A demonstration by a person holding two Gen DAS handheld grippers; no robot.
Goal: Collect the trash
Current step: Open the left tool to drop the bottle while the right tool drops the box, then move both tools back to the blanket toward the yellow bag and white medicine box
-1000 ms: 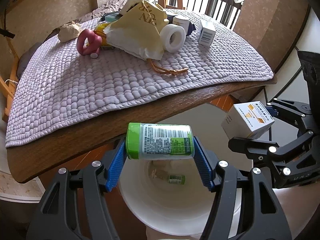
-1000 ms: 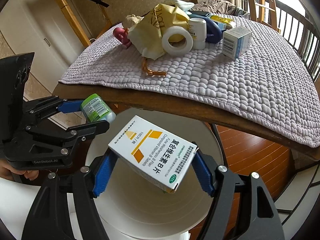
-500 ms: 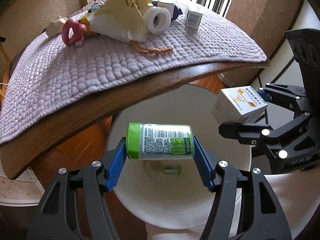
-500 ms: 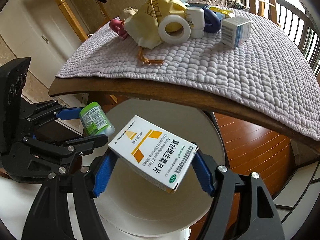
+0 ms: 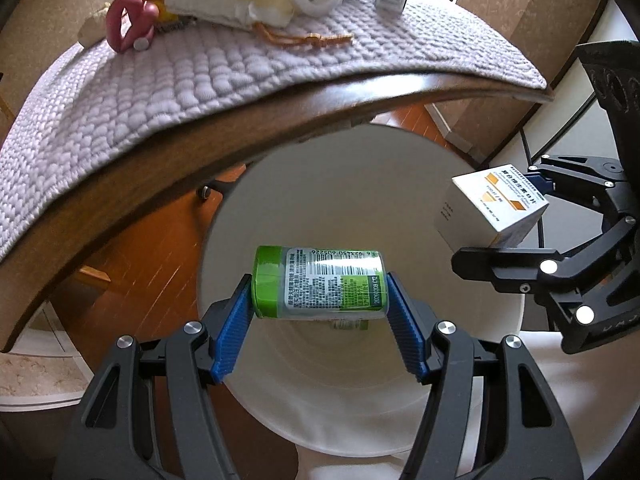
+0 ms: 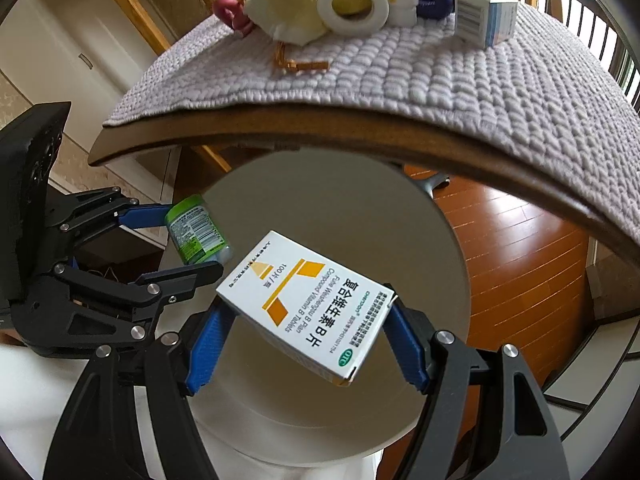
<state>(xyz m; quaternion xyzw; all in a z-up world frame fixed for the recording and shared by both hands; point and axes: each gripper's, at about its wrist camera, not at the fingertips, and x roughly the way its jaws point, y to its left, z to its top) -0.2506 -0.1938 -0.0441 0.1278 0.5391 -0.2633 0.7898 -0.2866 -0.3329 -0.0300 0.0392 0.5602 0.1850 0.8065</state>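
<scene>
Left wrist view: I find the left gripper point(image 5: 320, 312) clenched on the green bottle point(image 5: 318, 283), which lies crosswise between the blue pads point(image 5: 234, 328), cap end against one pad and base against the other. It hangs at lower centre of the frame, directly above the mouth of the white bin point(image 5: 516, 320). I judge the bottle a light, stiff plastic shell with a glossy label, likely slick; the end-to-end hold suits it, since the flat ends give the pads better seating than the curved wall. A small green-labelled item appears to lie at the bin's bottom, mostly hidden behind the bottle, so I cannot identify it.

Right wrist view: the right gripper point(image 6: 306, 344) is grasping the white medicine box point(image 6: 308, 306) by its two short ends, the box tilted, one corner dipping toward lower right. It sits at centre frame over the bin's opening, below the table edge point(image 6: 360, 136). I rate the carton as light and crushable; holding it across its long axis keeps the panels from buckling, though the tilt suggests a marginal seat.

Both items hang close beside each other without touching. Remaining clutter, including a tape roll point(image 6: 352, 4) and a small carton point(image 6: 486, 20), rests on the quilted mat point(image 6: 460, 80) in the upper part of the frame.
</scene>
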